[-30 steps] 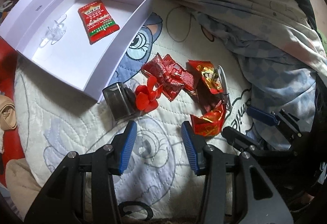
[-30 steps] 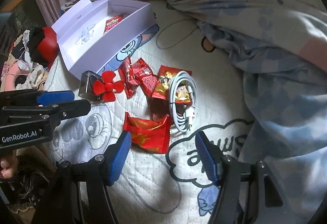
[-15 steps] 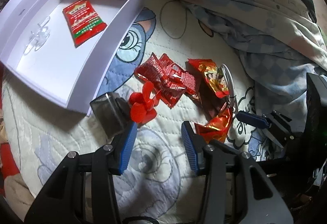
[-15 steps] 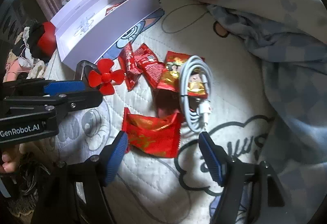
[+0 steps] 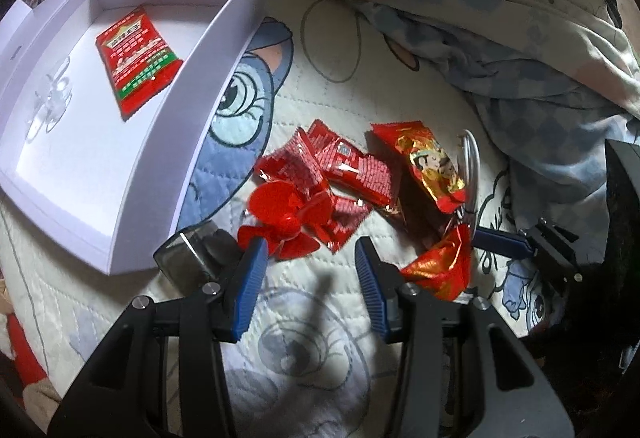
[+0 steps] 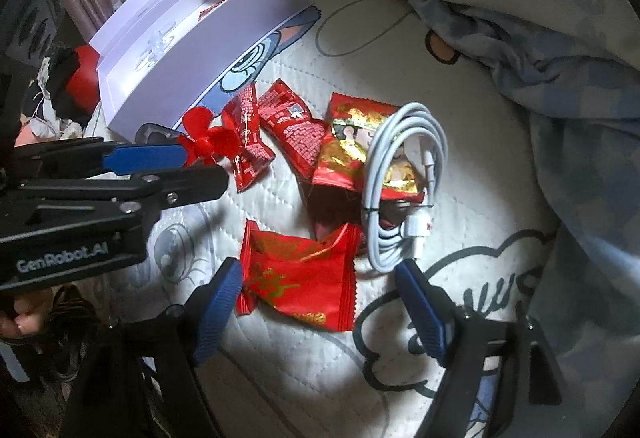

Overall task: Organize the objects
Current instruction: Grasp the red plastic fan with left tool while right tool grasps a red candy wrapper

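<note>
A white open box lies on the quilt at upper left and holds one red snack packet. Several red packets lie in a loose heap right of the box, with a small red fan on a dark base and a coiled white cable. My left gripper is open, its fingertips just short of the fan. My right gripper is open, its fingers on either side of a red and gold packet.
A rumpled blue and pink blanket is piled along the back and right. Clothes and a red item lie beyond the bed's left edge. The quilt is bare in front of the heap.
Both grippers have moved forward toward the heap. The right one has come down around the red and gold packet; the left one has closed in on the fan.
</note>
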A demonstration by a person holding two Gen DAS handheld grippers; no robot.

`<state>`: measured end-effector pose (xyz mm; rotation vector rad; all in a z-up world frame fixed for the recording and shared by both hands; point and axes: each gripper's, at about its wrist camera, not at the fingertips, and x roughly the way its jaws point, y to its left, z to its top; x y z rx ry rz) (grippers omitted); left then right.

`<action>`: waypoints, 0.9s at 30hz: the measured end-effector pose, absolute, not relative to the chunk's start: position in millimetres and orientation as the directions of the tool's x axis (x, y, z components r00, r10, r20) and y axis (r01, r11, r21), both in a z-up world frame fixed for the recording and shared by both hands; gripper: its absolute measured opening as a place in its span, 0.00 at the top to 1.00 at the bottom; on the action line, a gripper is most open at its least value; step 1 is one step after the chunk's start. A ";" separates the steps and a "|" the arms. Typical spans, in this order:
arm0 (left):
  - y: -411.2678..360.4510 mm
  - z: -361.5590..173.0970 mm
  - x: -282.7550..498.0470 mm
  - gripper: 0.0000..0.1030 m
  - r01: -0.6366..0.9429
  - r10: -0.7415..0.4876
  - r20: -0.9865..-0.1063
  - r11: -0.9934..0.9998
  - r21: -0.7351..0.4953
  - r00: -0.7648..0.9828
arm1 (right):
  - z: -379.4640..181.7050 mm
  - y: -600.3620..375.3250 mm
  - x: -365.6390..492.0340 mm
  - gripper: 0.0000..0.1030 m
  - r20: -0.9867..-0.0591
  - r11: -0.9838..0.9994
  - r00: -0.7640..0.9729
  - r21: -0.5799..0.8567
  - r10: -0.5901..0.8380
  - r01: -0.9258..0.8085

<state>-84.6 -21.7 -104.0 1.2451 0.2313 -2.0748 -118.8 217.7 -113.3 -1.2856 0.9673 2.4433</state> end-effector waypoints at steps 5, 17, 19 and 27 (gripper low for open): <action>-22.1 -106.2 -88.5 0.58 0.635 -0.474 -0.827 -0.747 0.196 -0.303 | -111.1 219.1 -120.4 0.23 -0.793 -0.742 -0.601 0.461 -0.099 -0.487; -30.6 -103.4 -86.3 0.58 0.634 -0.438 -0.827 -0.762 0.133 -0.353 | -104.1 214.1 -122.4 0.57 -0.766 -0.745 -0.632 0.488 -0.116 -0.455; -31.8 -100.8 -85.0 0.58 0.637 -0.440 -0.822 -0.760 0.127 -0.361 | -103.3 215.2 -119.3 0.58 -0.760 -0.736 -0.639 0.501 -0.122 -0.456; -37.7 -98.6 -84.3 0.58 0.636 -0.434 -0.819 -0.763 0.114 -0.374 | -100.8 216.9 -97.0 0.58 -0.763 -0.719 -0.636 0.506 -0.115 -0.477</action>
